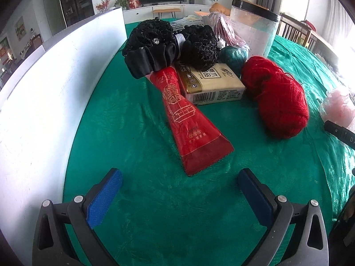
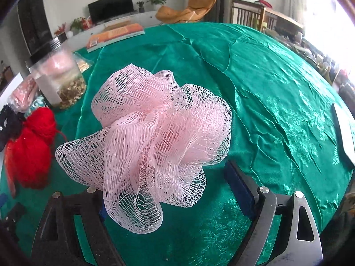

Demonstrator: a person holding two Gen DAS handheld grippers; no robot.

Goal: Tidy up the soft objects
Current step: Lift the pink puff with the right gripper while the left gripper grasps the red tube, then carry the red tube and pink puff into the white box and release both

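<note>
In the right wrist view a pink mesh bath pouf [image 2: 155, 137] sits on the green tablecloth [image 2: 266, 88], between my right gripper's [image 2: 168, 190] wide-open fingers; its mesh covers the left pad. In the left wrist view my left gripper [image 1: 179, 190] is open and empty just short of a red foil pouch [image 1: 188, 119]. Behind the pouch lie a black scrunchie and black lace pieces [image 1: 159, 44], a tissue pack [image 1: 210, 84], a red yarn ball [image 1: 275, 95] and a dark green yarn ball [image 1: 234, 56]. The pouf also shows at the right edge [image 1: 337, 106].
A white board [image 1: 55, 93] stands along the left. A clear jar with a black lid [image 1: 255, 26] stands behind the pile, also seen in the right wrist view [image 2: 60, 75]. A book [image 2: 115, 35] lies at the far edge. A white sheet [image 2: 346, 133] lies at the right.
</note>
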